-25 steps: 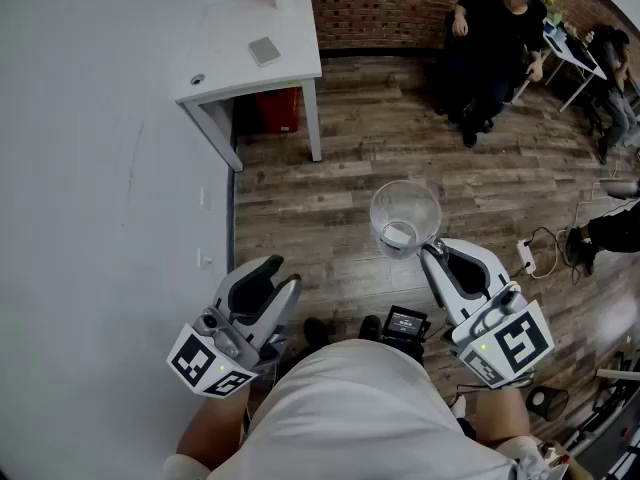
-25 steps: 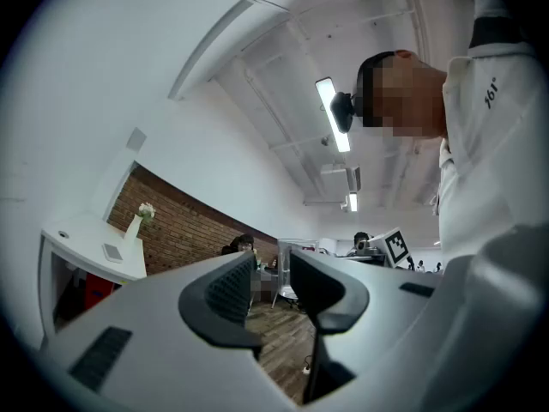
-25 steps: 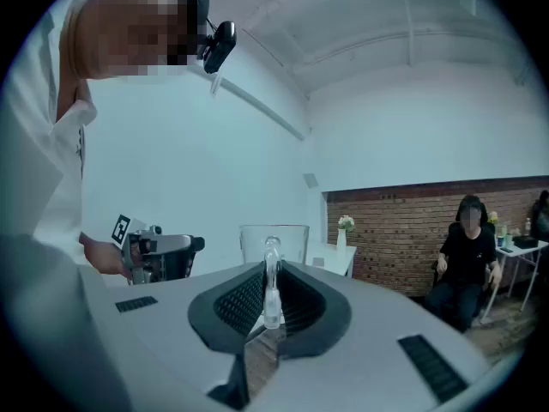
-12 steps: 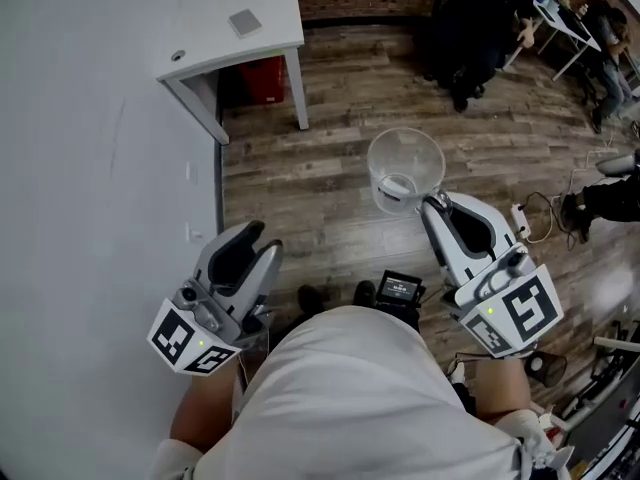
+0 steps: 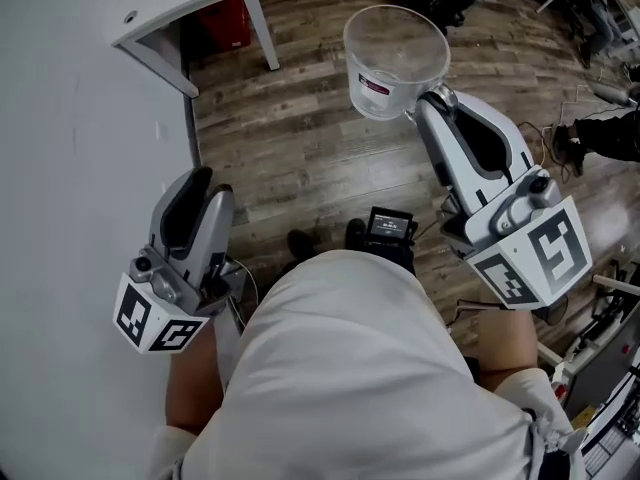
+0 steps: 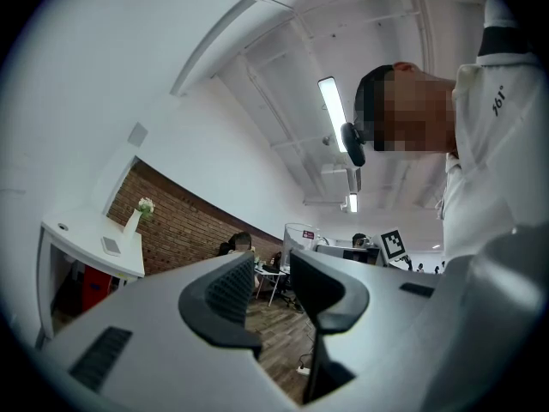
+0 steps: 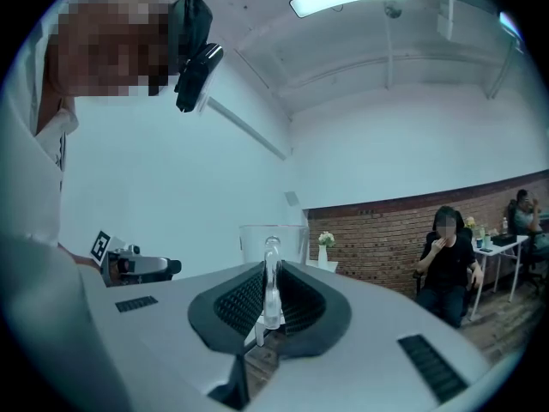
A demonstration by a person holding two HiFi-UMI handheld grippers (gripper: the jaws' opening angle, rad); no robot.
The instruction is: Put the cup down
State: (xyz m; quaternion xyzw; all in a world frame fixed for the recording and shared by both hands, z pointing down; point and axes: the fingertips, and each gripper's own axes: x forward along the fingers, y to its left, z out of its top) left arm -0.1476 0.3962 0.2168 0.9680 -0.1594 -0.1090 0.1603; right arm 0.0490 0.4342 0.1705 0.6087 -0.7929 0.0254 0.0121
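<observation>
Currently right gripper (image 7: 272,275) clamped on the handle of the clear cup (image 5: 396,60), held upright in the air over the wood floor (image 5: 300,158); cup looks empty, though glare muddies it. Left gripper (image 6: 273,273) jaws apart, nothing between them.

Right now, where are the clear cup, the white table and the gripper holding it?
clear cup (image 5: 396,60): head view, its see-through middle.
white table (image 5: 190,10): head view, bare tabletop.
right gripper (image 5: 433,96): head view, between its fingertips.
</observation>
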